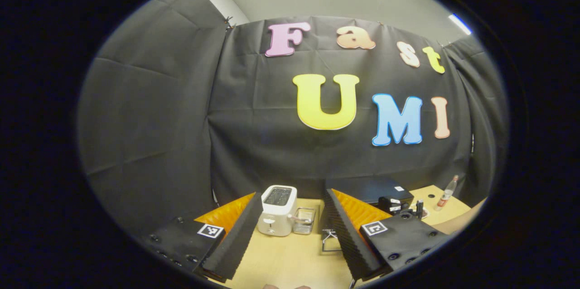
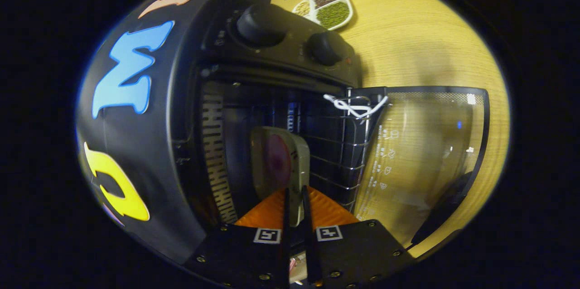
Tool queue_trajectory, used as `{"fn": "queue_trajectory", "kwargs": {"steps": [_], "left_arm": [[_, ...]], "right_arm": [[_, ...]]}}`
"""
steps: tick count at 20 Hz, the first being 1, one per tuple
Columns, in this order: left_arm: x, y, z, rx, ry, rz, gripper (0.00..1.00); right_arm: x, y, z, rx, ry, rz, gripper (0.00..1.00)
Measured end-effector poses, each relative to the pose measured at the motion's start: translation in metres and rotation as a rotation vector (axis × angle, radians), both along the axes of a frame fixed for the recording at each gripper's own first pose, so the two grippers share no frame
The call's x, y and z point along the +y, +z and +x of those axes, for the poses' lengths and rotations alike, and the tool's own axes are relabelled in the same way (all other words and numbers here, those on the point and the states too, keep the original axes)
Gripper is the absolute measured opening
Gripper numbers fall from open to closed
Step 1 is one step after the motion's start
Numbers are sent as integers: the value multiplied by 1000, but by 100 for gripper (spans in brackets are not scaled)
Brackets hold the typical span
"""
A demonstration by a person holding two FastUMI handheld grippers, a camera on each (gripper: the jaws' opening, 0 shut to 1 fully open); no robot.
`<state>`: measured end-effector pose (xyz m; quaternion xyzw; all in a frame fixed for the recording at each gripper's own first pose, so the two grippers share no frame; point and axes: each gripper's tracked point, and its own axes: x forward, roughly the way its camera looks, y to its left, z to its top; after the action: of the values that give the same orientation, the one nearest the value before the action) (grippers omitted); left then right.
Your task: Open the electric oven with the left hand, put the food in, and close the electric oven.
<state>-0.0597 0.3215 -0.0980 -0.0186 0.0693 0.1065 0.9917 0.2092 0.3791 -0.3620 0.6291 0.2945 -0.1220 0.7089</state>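
The black electric oven [image 2: 181, 112] stands open, its glass door [image 2: 430, 153] folded down flat over the table. My right gripper [image 2: 295, 189] is shut on the rim of a cream plate [image 2: 299, 157] carrying a round of pinkish food [image 2: 277, 162]. The plate is in the oven's mouth, beside the wire rack [image 2: 344, 153]. In the left gripper view, my left gripper [image 1: 292, 198] is open and holds nothing, hovering back from the table. The oven [image 1: 367, 187] sits beyond its right finger.
Two black knobs [image 2: 260, 24] sit on the oven's panel. A white divided dish of beans [image 2: 326, 8] and a bottle [image 1: 446, 194] stand on the wooden table [image 2: 430, 44]. A white toaster [image 1: 277, 209] with a small metal basket [image 1: 304, 221] stands left of the oven.
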Motion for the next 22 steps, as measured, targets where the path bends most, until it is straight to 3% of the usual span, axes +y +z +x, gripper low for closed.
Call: {"fn": "queue_trajectory", "kwargs": {"steps": [2, 5, 6, 7, 8, 12, 18, 22], "left_arm": [[-9, 0, 6, -6, -21, -5, 99], [-25, 4, 15, -20, -63, -14, 95], [-32, 4, 17, -22, -81, -17, 99], [-40, 4, 19, -25, -98, -19, 95], [-49, 4, 22, -29, -117, -20, 99], [-90, -3, 36, -23, -191, -36, 99], [-158, 6, 50, -41, -259, -42, 99], [-195, 14, 56, -52, -274, -46, 93]], "right_arm": [[0, 9, -14, -22, 107, -85, 27], [-10, 20, -40, -37, 234, -169, 28], [-14, 28, -49, -62, 281, -202, 28], [-20, 39, -56, -91, 332, -245, 28], [-28, 50, -66, -124, 381, -295, 28], [-70, 102, -102, -260, 542, -565, 28], [-131, 205, -146, -535, 627, -915, 28], [-172, 276, -168, -693, 562, -1051, 28]]}}
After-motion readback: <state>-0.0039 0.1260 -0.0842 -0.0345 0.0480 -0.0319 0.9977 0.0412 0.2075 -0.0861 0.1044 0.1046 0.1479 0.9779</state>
